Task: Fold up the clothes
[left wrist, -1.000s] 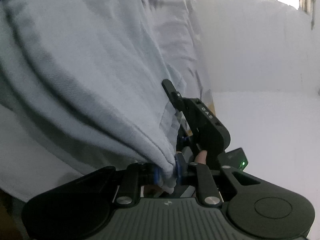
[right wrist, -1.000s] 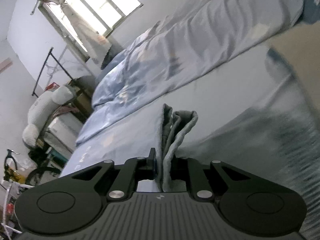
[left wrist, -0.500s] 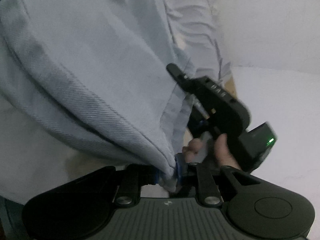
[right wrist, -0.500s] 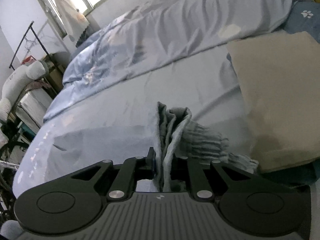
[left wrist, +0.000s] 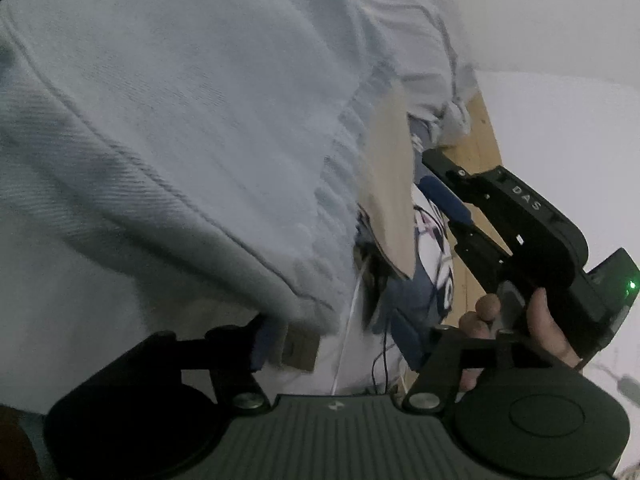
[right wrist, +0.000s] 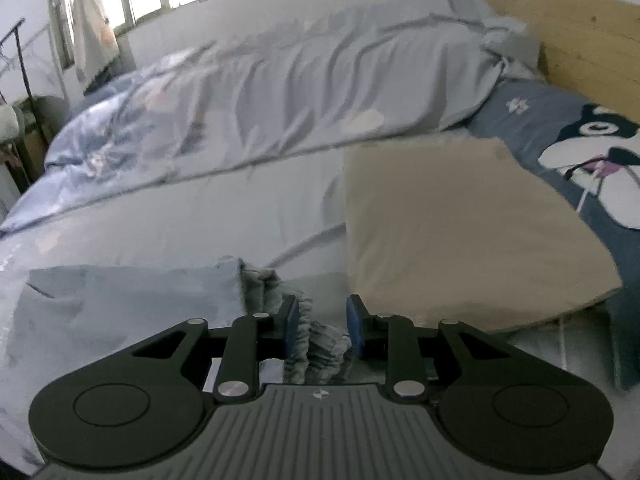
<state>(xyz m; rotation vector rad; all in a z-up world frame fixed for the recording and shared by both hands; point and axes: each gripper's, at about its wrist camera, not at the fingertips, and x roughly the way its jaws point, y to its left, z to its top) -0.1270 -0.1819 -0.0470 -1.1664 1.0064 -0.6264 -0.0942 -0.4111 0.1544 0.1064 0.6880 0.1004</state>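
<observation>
Now both grippers [left wrist: 340, 344] [right wrist: 322, 322] just opening, unpinched pale-blue garment [right wrist: 132, 300] flat, long axis leftward from right gripper.

Left tool [left wrist: 340, 344] agape, right tool [right wrist: 322, 320] parting (both just opening).

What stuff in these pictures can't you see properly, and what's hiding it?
- Left wrist view: the light blue garment fills most of the picture, so what lies under it is hidden.
- Left wrist view: the tan folded cloth is blurred and partly behind the garment.
- Right wrist view: the garment's bunched edge runs under the right gripper, so its end is hidden.
- Right wrist view: the cartoon pillow is cut off by the picture edge.
</observation>
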